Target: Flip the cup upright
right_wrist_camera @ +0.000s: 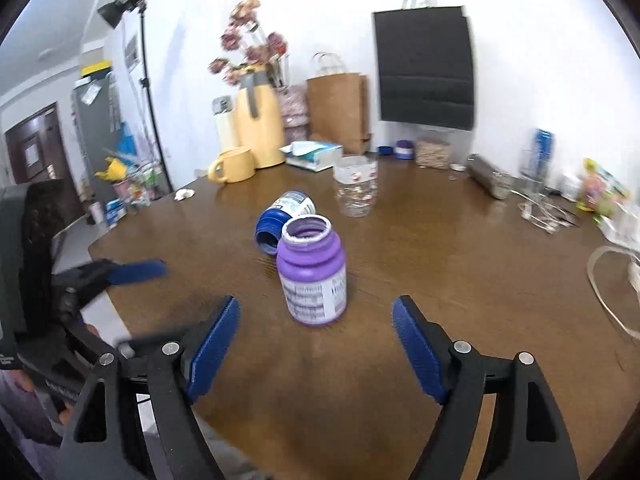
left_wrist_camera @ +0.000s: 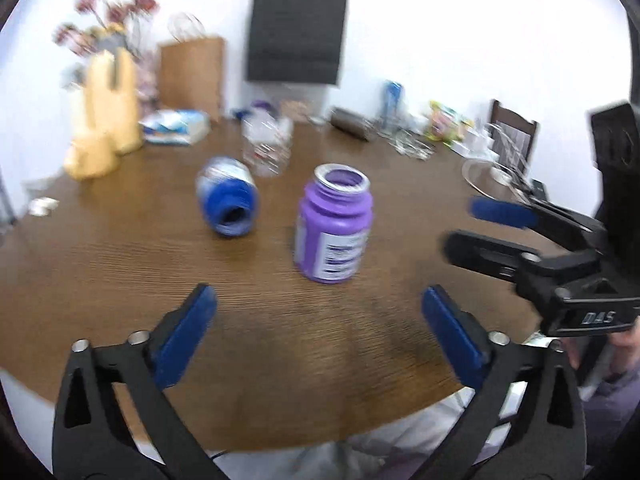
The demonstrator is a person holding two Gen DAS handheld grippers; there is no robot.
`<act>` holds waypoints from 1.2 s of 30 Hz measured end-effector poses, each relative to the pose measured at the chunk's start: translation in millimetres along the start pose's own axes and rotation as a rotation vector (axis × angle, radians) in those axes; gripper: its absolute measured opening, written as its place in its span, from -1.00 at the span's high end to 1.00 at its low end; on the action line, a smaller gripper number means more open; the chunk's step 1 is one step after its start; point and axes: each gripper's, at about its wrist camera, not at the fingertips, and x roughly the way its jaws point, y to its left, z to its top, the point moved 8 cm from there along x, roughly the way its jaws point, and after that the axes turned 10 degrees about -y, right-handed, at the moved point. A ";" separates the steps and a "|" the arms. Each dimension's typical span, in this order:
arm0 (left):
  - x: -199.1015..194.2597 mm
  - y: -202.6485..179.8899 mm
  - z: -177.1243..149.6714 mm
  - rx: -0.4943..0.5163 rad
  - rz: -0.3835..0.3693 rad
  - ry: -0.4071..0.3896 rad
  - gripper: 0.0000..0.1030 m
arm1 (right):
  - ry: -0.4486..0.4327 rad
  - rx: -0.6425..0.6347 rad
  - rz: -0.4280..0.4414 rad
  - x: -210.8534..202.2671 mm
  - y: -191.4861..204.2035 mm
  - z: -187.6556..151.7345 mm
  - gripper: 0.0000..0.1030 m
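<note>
Already the purple jar (right_wrist_camera: 312, 276) stands upright on the counter (right_wrist_camera: 460, 280); the blue jar (left_wrist_camera: 227, 202) lies sideways. Both tools, left (left_wrist_camera: 318, 328) and right (right_wrist_camera: 316, 344), gape wide, empty; next, probably grip and right it.

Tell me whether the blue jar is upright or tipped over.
Tipped over. The blue jar lies on its side on the table, open mouth facing the cameras, right behind the upright purple jar.

Bright, even light; motion blur, fisheye bending at edges
</note>
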 end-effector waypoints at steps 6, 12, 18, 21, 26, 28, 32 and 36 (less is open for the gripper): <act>-52.6 17.4 -4.0 -0.043 0.136 -0.084 -1.00 | -0.060 0.102 -0.053 -46.9 15.8 -32.7 -0.64; -51.8 23.9 -13.4 -0.064 0.142 -0.053 -1.00 | -0.065 0.093 -0.060 -45.2 25.3 -46.8 -0.64; -44.4 33.6 -25.7 -0.081 0.164 -0.015 -1.00 | -0.060 0.123 -0.081 -34.7 13.1 -49.9 -0.64; -43.4 37.5 -30.4 -0.069 0.189 -0.005 -1.00 | -0.077 0.139 -0.094 -32.4 9.9 -47.8 -0.64; -44.2 41.3 -35.9 -0.078 0.196 0.006 -1.00 | -0.103 0.128 -0.105 -33.1 16.2 -47.6 -0.64; -44.2 39.5 -37.2 -0.074 0.201 0.007 -1.00 | -0.111 0.122 -0.109 -32.7 17.4 -48.3 -0.64; -47.9 37.4 -37.5 -0.064 0.203 -0.003 -1.00 | -0.099 0.124 -0.109 -31.6 16.1 -52.1 -0.64; -52.3 35.7 -35.0 -0.062 0.209 -0.019 -1.00 | -0.109 0.122 -0.111 -35.9 16.1 -50.4 -0.64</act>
